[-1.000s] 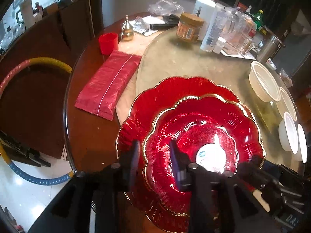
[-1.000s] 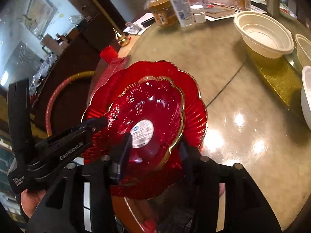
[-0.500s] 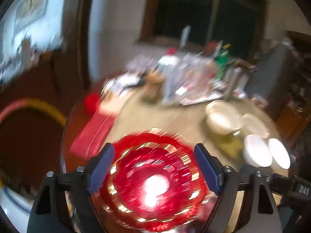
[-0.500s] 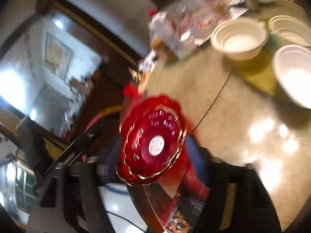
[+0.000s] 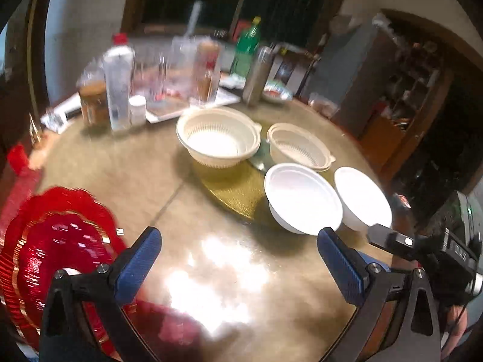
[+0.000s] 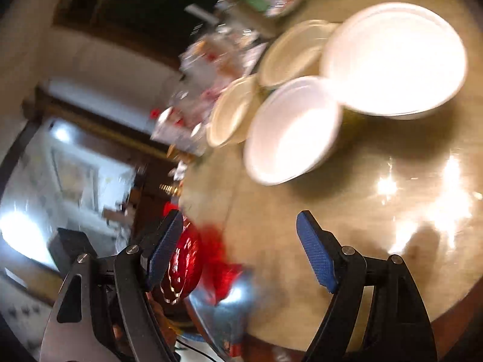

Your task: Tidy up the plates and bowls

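Note:
Two stacked red scalloped plates (image 5: 57, 250) lie on the table at the left; in the right wrist view they show blurred (image 6: 184, 268) behind the left finger. My left gripper (image 5: 238, 259) is open and empty above the table, right of the plates. My right gripper (image 6: 240, 247) is open and empty, tilted. Two smooth white bowls (image 5: 302, 199) (image 5: 362, 199) stand ahead on the right, and two ribbed cream bowls (image 5: 219, 137) (image 5: 299, 147) stand behind them. In the right wrist view the white bowls (image 6: 291, 129) (image 6: 392, 57) are just ahead.
Bottles and jars (image 5: 117, 81) crowd the back of the round table. A gold mat (image 5: 238, 190) lies under the bowls. A red packet (image 5: 18, 187) and red cup (image 5: 15, 154) sit at the left edge. The right gripper body (image 5: 446, 250) shows at the right.
Both grippers let go of the red plates, opened wide and swung right toward the white bowls. The plates now lie at the left.

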Demonstrator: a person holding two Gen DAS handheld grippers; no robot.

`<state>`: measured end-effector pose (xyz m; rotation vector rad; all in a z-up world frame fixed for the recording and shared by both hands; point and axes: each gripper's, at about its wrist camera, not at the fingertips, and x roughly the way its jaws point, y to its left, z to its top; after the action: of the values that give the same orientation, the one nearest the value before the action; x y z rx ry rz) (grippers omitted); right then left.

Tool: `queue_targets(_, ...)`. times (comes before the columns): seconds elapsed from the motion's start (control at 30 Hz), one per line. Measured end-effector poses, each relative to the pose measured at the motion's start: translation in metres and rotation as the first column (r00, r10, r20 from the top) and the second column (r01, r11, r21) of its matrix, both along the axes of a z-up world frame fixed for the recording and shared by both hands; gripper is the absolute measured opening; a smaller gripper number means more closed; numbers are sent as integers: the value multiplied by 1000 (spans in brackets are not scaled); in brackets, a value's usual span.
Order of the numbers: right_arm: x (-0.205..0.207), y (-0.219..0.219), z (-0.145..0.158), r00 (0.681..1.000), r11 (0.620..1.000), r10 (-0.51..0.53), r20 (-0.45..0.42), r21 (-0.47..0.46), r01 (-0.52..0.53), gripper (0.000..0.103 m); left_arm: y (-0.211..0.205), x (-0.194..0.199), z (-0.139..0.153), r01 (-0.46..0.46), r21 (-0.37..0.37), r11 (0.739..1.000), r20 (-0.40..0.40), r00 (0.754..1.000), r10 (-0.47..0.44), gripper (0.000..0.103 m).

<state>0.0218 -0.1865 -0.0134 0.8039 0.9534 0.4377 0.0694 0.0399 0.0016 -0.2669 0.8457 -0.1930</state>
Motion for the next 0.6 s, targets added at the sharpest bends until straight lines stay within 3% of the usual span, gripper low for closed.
queue_targets(0.1, 16, -17, -12, 997, 997, -30, -71, 67, 35, 79, -10, 26, -15, -28, -72, 997, -117, 993, 19, 102)
queue_targets(0.27, 36, -26, -23, 988, 994, -101, -113, 35, 106, 77, -33, 53, -24, -44, -15, 999, -137, 990, 41, 100)
queue_targets(0.4, 53, -31, -30, 978, 988, -154, -139, -5, 155, 61, -49, 70, -37, -22, -41, 999, -195, 981, 13, 88)
queue_targets(0.43, 58, -32, -32, 977, 987, -160, -143, -16, 160, 53, -52, 73, -40, -14, -39, 999, -205, 979, 5, 84)
queue_targets(0.47, 63, -34, -35, 975, 986, -165, -150, -33, 161, 45, -56, 75, -41, -4, -35, 999, -209, 978, -4, 71)
queue_targets(0.5, 65, -36, -36, 974, 986, -167, -152, -41, 163, 41, -60, 78, -44, 4, -23, 1000, -216, 976, -9, 59)
queue_targets(0.57, 70, -38, -39, 971, 982, -185, -152, -73, 175, 31, -66, 85, -51, 4, -4, 1000, -243, 970, -5, 49)
queue_targets(0.6, 71, -38, -40, 971, 981, -185, -149, -80, 175, 29, -67, 86, -55, -1, -1, 1000, -251, 968, 1, 38)
